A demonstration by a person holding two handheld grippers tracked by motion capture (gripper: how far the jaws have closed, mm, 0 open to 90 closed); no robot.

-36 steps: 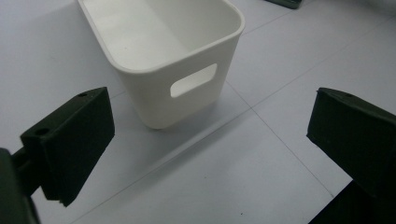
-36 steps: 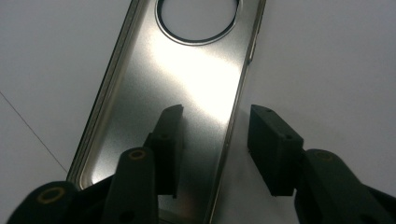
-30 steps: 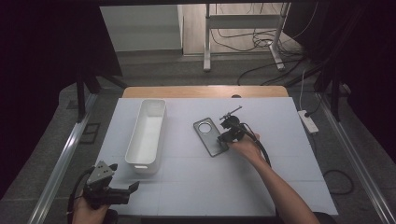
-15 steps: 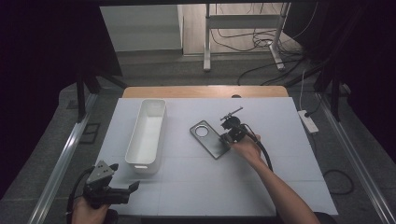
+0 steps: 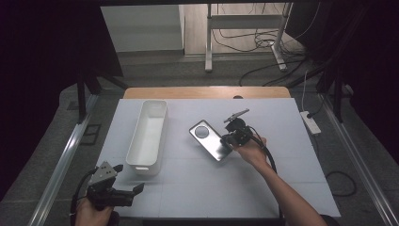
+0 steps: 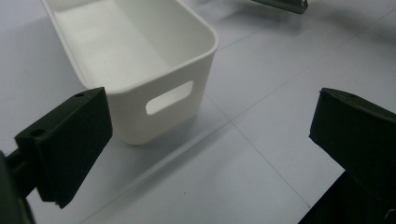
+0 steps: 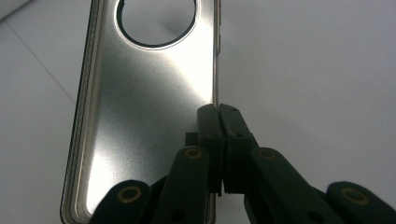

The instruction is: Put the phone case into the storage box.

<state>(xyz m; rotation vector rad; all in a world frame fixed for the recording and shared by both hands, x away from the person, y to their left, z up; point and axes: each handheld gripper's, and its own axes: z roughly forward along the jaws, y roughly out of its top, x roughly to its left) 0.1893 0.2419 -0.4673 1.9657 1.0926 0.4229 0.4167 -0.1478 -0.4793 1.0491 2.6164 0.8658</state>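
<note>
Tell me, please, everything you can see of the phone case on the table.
The phone case is a silvery, metallic-looking rectangle with rounded corners, a raised rim along its edges and a large round cutout near one end. It sits askew at mid-table, right of the white bin, apart from it. The right tool is shut on its long edge, near the end away from the cutout.

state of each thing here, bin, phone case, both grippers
white bin: upright on the table, empty
phone case: silver, round camera hole, pinched at its side edge
right gripper: shut on the phone case
left gripper: open, holding nothing, near the bin's handle end
</note>
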